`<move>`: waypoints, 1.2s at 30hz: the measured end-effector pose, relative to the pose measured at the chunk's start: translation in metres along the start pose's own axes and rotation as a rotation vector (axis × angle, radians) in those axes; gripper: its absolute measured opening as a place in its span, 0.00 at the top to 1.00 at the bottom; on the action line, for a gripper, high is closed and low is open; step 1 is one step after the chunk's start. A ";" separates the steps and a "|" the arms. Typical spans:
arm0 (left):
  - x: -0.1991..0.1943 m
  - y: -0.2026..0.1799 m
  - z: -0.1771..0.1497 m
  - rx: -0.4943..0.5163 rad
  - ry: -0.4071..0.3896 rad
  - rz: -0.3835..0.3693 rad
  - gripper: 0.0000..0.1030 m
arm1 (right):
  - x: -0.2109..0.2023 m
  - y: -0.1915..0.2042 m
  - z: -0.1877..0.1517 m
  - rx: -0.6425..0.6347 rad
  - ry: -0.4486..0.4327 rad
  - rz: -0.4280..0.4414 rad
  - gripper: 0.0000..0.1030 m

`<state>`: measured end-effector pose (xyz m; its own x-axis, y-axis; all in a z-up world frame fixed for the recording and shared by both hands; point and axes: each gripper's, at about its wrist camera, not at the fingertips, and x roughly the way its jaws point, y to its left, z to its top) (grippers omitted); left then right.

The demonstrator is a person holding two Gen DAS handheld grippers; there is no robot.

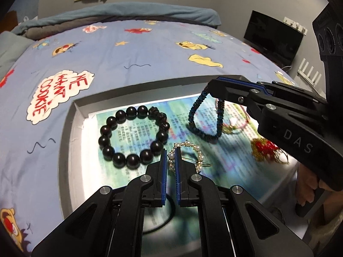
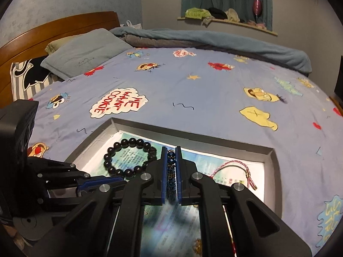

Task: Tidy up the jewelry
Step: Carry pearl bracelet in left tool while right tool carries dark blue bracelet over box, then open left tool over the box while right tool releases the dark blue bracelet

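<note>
Two grippers over the tray, right gripper fingers clamping blue bracelet (loop hanging downward), left gripper pinching pearl bracelet.

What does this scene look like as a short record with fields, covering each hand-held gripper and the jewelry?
setting: shallow box on a bed
left hand-held gripper: shut on pearl bracelet
right hand-held gripper: shut on blue beaded bracelet, which hangs down to the paper
black bead bracelet: lying flat in the box
red cord bracelet: lying in the box
</note>
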<state>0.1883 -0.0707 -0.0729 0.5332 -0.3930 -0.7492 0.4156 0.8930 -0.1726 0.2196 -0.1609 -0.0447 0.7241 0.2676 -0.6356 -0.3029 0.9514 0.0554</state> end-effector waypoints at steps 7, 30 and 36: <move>0.013 -0.004 0.013 0.012 0.027 0.008 0.92 | 0.021 -0.018 0.007 0.065 0.089 -0.027 0.93; -0.015 -0.004 0.012 -0.017 -0.007 0.016 0.71 | -0.004 -0.032 0.004 0.140 0.088 -0.033 0.71; -0.037 -0.007 0.008 -0.019 -0.043 0.060 0.51 | -0.033 -0.033 0.001 0.147 0.057 -0.051 0.49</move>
<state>0.1719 -0.0643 -0.0386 0.5881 -0.3476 -0.7303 0.3684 0.9189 -0.1407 0.2058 -0.2011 -0.0249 0.6983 0.2135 -0.6832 -0.1697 0.9766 0.1318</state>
